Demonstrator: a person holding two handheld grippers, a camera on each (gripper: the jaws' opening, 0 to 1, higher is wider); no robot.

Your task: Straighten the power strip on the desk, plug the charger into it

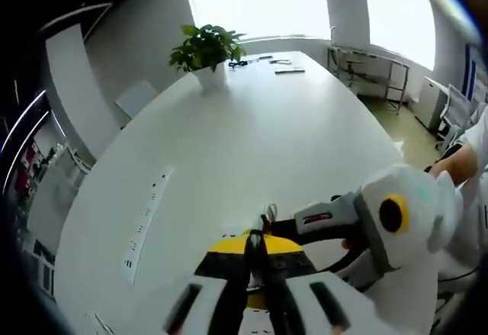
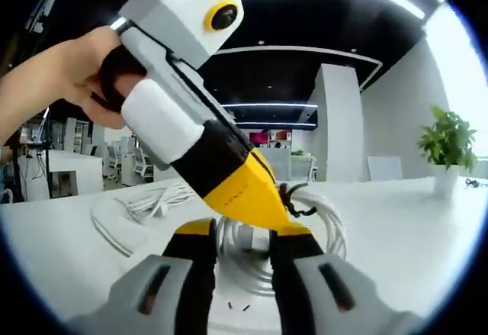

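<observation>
A long white power strip (image 1: 146,219) lies slantwise on the white table (image 1: 252,129), to the left of my left gripper (image 1: 255,252). That gripper's yellow jaws are pressed together on a thin black tie (image 1: 267,214). In the right gripper view, the left gripper (image 2: 284,211) comes down from the upper left and pinches the black tie (image 2: 294,195) on a coil of white charger cable (image 2: 324,232). My right gripper (image 2: 244,237) is open, its yellow-tipped jaws on either side of the coil's near edge. The right gripper (image 1: 293,224) also reaches in from the right, held by a hand.
A potted plant (image 1: 206,51) stands at the table's far end, with small items (image 1: 284,66) behind it. More loose white cord (image 2: 133,207) lies on the table to the left of the coil. Chairs and a rack (image 1: 374,75) stand beyond the table's right edge.
</observation>
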